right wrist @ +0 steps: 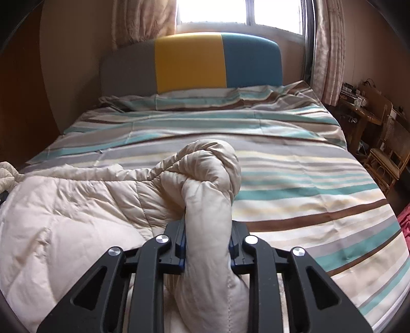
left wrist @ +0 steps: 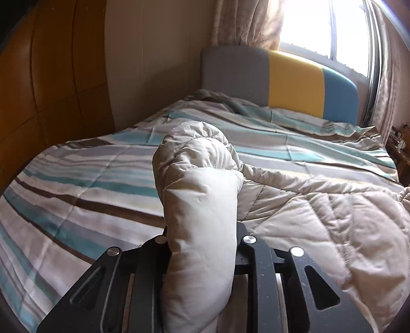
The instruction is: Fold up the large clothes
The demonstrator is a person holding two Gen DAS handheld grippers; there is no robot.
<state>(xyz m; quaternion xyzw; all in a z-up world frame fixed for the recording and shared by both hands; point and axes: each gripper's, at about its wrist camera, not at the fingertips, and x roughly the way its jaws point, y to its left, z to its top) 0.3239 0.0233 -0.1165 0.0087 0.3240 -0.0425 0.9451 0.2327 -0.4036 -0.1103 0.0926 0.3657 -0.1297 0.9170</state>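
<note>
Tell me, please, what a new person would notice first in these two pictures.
First the puffy beige jacket, spread on the striped bed with a bunched fold pinched in each gripper: the left gripper and the right gripper. Next, the grey, yellow and blue headboard at the far end, under a bright window.

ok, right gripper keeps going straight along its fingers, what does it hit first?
The right gripper is already clamped on a bunched fold of the puffy beige quilted jacket. Pushing on, it would most likely press that bundle into the striped teal, brown and cream bedspread just beyond; depth is hard to judge.
</note>
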